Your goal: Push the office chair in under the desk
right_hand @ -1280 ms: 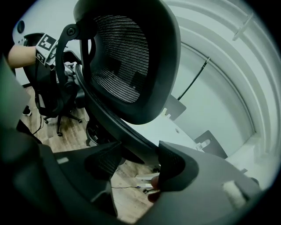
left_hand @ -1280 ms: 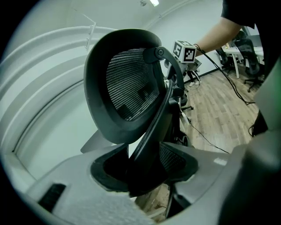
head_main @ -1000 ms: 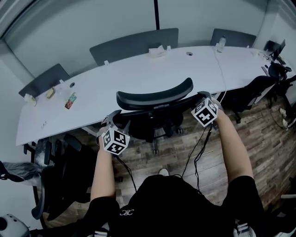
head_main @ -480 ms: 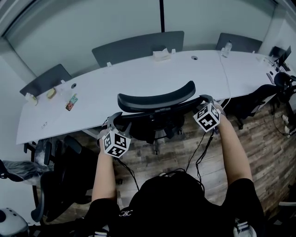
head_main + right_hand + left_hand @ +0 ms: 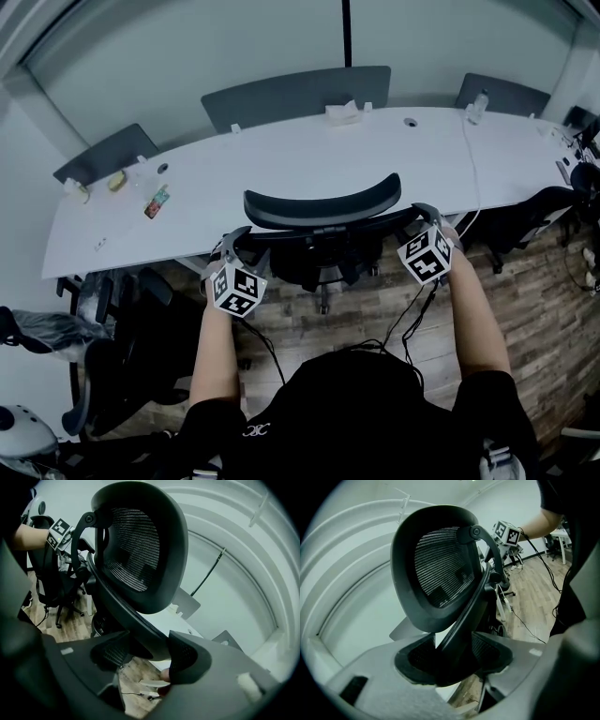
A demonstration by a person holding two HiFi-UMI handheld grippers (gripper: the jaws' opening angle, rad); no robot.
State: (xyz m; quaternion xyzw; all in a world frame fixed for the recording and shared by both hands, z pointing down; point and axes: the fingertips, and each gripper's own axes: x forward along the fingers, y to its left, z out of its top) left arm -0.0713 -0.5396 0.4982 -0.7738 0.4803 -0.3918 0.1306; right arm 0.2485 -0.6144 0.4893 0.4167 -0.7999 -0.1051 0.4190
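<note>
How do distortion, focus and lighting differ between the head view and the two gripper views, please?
Head view: sharp and evenly lit, though the desk bows into an arc. Left gripper view: heavy fisheye, black corners, fingers soft up close, chair back crisp. Right gripper view: likewise, with the fingers dark and blurred.

I count one bench (image 5: pixel 281 159) across the middle of the frame, with one office chair (image 5: pixel 319 207) at centre. Two other black chairs (image 5: pixel 127 337) (image 5: pixel 527 214) sit lower left and at the right edge. Three grey panels (image 5: pixel 105 155) (image 5: pixel 295 94) (image 5: pixel 506 94) line the top. One bottle (image 5: pixel 481 98), one tissue box (image 5: pixel 345 112). Two tools: left hand-held gripper (image 5: pixel 236 242), right hand-held gripper (image 5: pixel 424 214).
</note>
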